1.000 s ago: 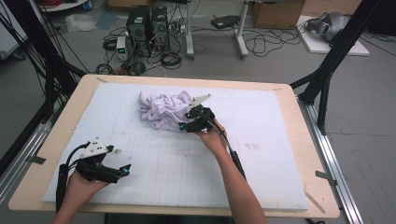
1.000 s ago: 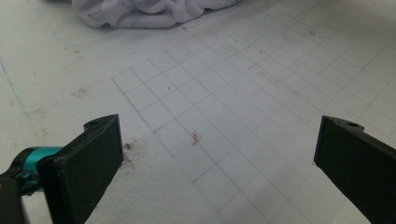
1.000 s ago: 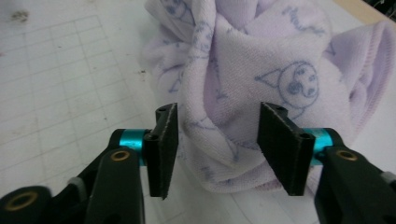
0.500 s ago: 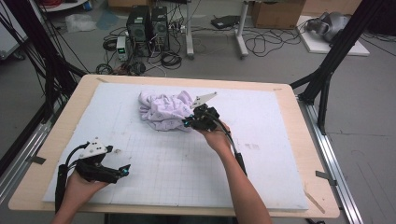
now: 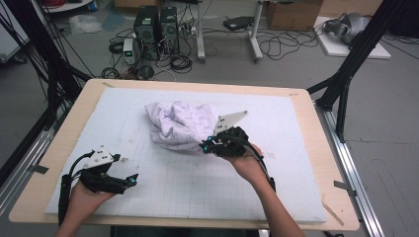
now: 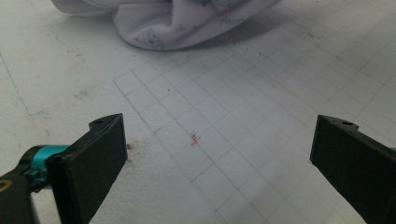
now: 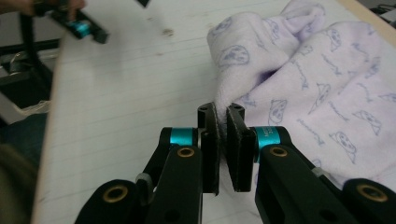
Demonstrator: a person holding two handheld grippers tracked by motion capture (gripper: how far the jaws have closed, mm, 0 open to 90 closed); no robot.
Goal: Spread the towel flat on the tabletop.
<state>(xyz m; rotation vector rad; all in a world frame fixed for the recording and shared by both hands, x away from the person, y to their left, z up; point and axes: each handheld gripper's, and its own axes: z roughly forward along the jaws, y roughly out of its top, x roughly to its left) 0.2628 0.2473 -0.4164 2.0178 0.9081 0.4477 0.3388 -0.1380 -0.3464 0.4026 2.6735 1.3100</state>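
Left gripper (image 5: 132, 180): held low at the near left of the white gridded mat (image 5: 197, 197); jaws wide apart in the left gripper view, nothing between them; position unchanged against the two earlier frames.
Mat under left jaws: bare grid with a small reddish mark (image 6: 194, 138); the garment's near fold (image 6: 159, 28) is seen well beyond the jaws.
Right gripper (image 7: 222, 126): jaws have just been closing and now stand together, clamped on an edge of the cloth; a thin fold is pinched between the pads.
Change, right hand (image 5: 247, 165): moved toward the near side since a second ago, when it was pressed into the pile.
Garment (image 5: 180, 123): pale lilac printed cloth, crumpled at mat centre, toward the far side; its near right edge is drawn out toward the right gripper.
Far edge: wooden table (image 5: 316, 148) rim beyond the mat.
Judgement: grasp secured; spreading the cloth appears begun; the free gripper is likely needed on a second edge.
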